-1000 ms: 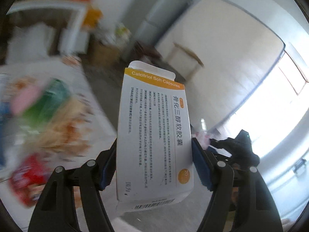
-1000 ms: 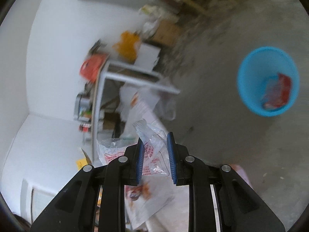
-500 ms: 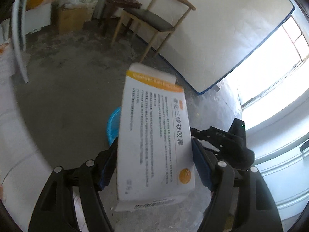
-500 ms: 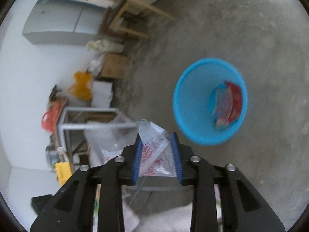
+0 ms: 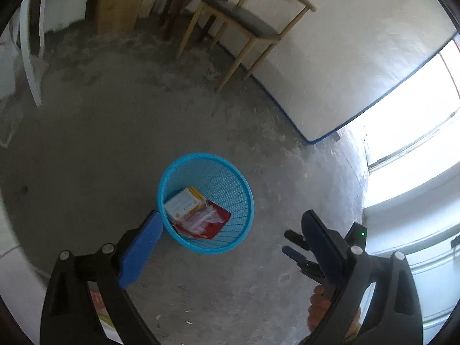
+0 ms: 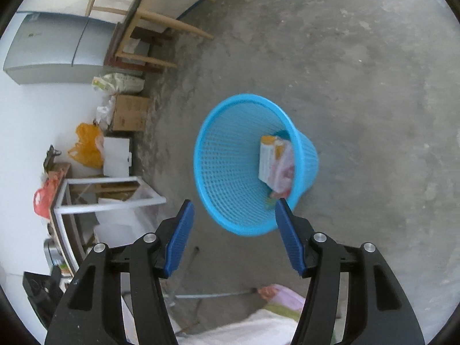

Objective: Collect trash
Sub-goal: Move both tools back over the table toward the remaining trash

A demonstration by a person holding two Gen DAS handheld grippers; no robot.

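Both claws hang over the concrete floor with nothing between their blue pads: the left gripper spread wide and opening, the right gripper also opening. Ahead and below both sits the blue mesh wastebasket, which holds the white-and-orange medicine box and, right of it, a clear plastic wrapper on a red packet. Print on the box is too small to read, and I judge neither hand clearly nearer.

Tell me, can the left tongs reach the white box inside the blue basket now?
Probably yes: the left tongs, opening and empty, point at the blue basket; the white box lies uncovered on top.
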